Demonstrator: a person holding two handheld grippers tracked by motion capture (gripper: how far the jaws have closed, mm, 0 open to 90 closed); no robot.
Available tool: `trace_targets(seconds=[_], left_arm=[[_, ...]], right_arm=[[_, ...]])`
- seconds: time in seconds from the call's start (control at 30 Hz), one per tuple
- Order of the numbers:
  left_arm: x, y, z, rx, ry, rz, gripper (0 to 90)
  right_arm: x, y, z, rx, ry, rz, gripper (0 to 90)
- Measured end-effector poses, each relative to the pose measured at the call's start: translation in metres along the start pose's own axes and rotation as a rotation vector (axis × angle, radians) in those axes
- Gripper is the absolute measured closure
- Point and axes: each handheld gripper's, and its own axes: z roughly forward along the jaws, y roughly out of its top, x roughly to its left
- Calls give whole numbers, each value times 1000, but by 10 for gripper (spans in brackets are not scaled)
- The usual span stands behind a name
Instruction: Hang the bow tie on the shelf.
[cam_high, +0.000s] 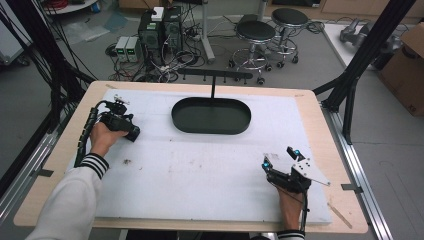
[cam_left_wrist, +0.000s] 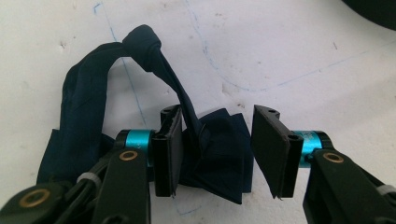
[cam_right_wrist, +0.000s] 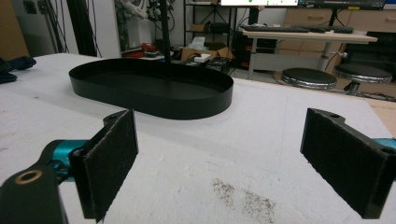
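A dark navy cloth piece (cam_left_wrist: 215, 154) with a knotted loop (cam_left_wrist: 142, 42) lies on the white mat. My left gripper (cam_left_wrist: 215, 149) is open around its folded middle; one strip runs up past the left pad (cam_left_wrist: 168, 154). In the high view my left gripper (cam_high: 131, 131) sits at the mat's left side, held by a hand in a white sleeve. My right gripper (cam_high: 281, 158) stands open at the front right with nothing between its pads (cam_right_wrist: 112, 158), and it points toward the black oval tray (cam_right_wrist: 154, 100).
The oval tray (cam_high: 175, 117) stands at the mat's back centre, with a thin post and a pegged crossbar (cam_high: 215, 75) rising behind it. Its edge shows at the corner of the left gripper view (cam_left_wrist: 373, 9). Stools and computer boxes stand beyond the table.
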Motion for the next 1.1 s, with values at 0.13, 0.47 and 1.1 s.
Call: trace_targets(seconds=[0.13, 0.47, 1.1], left_arm=[[2, 0, 1, 2, -6, -15, 602], [0, 0, 4, 4, 30, 3, 747], [-3, -11, 10, -57, 48, -3, 859]], right_arm=[[0, 0, 0, -3, 0, -1, 102], [0, 0, 0, -5, -2, -1, 102], [0, 0, 0, -7, 1, -1, 102]])
